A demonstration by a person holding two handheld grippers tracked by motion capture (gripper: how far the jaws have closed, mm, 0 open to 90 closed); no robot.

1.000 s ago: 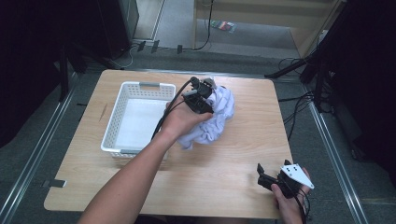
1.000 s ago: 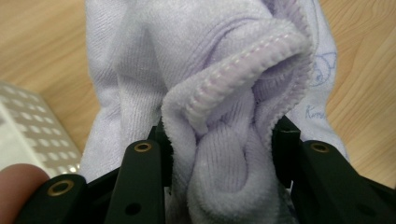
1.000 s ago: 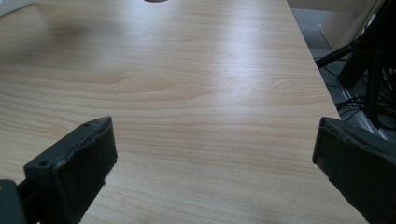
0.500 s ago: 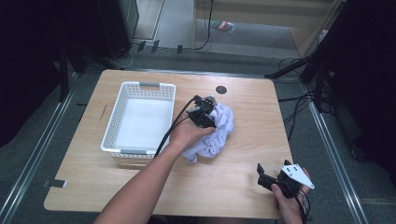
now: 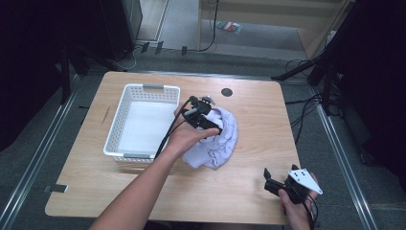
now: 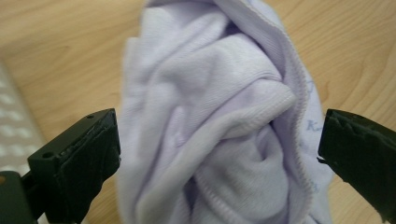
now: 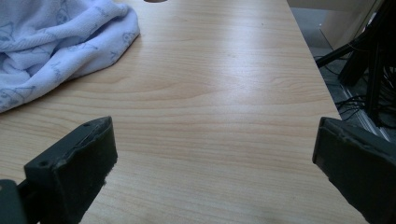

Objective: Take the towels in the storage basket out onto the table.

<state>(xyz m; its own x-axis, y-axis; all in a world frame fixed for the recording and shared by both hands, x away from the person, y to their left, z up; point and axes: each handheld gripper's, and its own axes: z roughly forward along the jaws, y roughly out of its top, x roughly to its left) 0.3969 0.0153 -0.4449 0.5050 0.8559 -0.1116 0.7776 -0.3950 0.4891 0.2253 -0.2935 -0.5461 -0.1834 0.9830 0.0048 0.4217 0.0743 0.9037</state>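
A: From the high view, a wooden desk (image 5: 249, 182) is standing on a dim grey floor with cables trailing behind it. A white basket (image 5: 125, 115) is sitting on its left half, and a crumpled pale lilac cloth (image 5: 218, 143) is lying just beside the basket's right wall, near the desk's middle.

B: And the tongs?

A: The left tongs (image 5: 207, 120) are hanging over the top of the cloth, with the arm reaching in from below. The right tongs (image 5: 269, 179) are resting well apart from it, near the front right corner of the desk.

B: What is the left gripper view giving you?

A: The cloth (image 6: 219, 126) is bunching up between the two black jaws, which are standing wide apart on either side of it, not pinching it. A strip of the basket is blurring past at the left edge.

B: The right gripper view?

A: Those jaws are also spread wide over bare wood, holding nothing. The cloth (image 7: 56, 42) is lying off at the upper left.

B: So which step?

A: I'd judge the left tongs are lining up to grab the cloth. Next they likely need to sink onto a thick fold and close firmly, since a thin pinch could slip, before lifting it towards the basket.
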